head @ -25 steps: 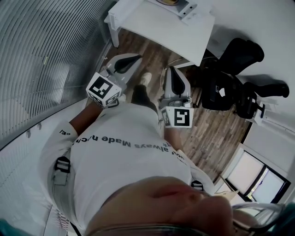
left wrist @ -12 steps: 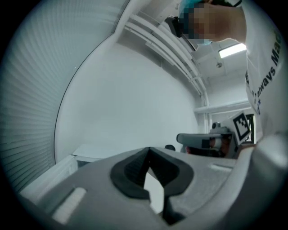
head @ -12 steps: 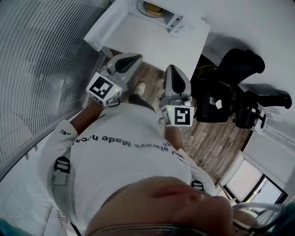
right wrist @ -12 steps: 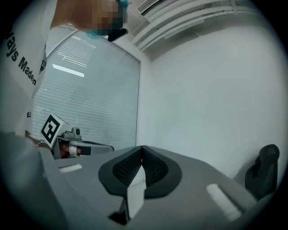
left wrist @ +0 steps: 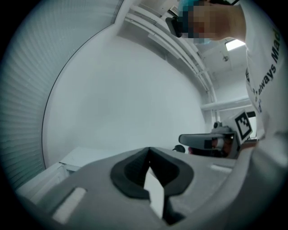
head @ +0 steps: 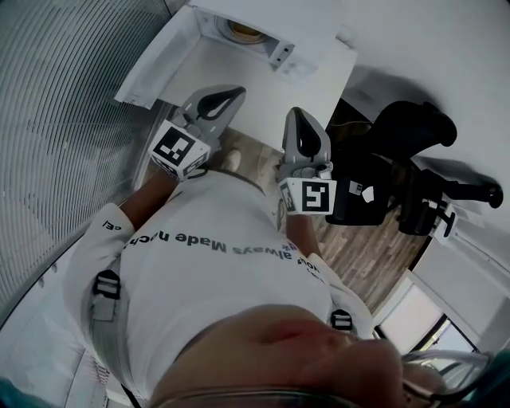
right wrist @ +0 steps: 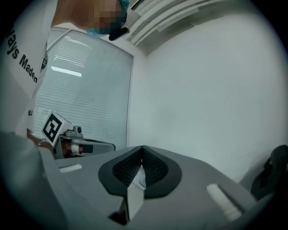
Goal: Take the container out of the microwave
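Both grippers level, side by side, aimed 12 o'clock at microwave point(head: 280, 52): likely approach posture. Left gripper point(head: 233, 93) jaws together, empty; right gripper point(head: 295, 113) same. Yellowish container point(head: 241, 32) inside microwave cavity at 12 o'clock, on white table point(head: 231, 76), well apart from both grippers.

Yellowish container point(head: 241, 33) inside white microwave point(head: 280, 22)
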Action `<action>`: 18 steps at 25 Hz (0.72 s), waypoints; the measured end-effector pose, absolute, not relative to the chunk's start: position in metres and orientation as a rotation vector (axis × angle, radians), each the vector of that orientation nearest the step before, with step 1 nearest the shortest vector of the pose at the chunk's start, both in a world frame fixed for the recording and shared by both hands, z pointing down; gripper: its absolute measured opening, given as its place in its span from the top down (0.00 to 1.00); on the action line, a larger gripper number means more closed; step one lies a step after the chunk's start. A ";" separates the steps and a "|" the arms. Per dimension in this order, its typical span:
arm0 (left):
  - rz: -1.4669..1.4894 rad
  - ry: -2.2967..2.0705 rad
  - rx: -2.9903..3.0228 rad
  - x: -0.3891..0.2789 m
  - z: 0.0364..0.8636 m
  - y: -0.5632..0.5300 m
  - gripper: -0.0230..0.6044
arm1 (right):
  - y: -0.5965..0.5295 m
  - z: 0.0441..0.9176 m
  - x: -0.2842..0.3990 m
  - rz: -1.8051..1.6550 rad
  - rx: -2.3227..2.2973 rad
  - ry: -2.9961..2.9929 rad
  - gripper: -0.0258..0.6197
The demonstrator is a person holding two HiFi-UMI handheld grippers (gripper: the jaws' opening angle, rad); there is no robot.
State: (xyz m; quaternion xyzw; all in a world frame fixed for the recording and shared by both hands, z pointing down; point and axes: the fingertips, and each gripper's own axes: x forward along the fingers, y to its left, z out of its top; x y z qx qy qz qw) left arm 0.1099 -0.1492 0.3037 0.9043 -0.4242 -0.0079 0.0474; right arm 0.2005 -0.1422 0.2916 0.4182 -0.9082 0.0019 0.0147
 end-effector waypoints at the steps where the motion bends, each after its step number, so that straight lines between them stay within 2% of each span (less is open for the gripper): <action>1: -0.027 -1.303 2.752 0.110 0.305 -0.156 0.96 | -0.149 0.292 0.200 0.009 1.294 -2.832 0.96; 10: -0.028 -1.312 2.748 0.095 0.306 -0.193 0.96 | -0.184 0.286 0.179 -0.008 1.266 -2.859 0.96; 18: -0.056 -1.258 2.773 0.042 0.297 -0.231 0.96 | -0.221 0.273 0.114 -0.044 1.271 -2.850 0.96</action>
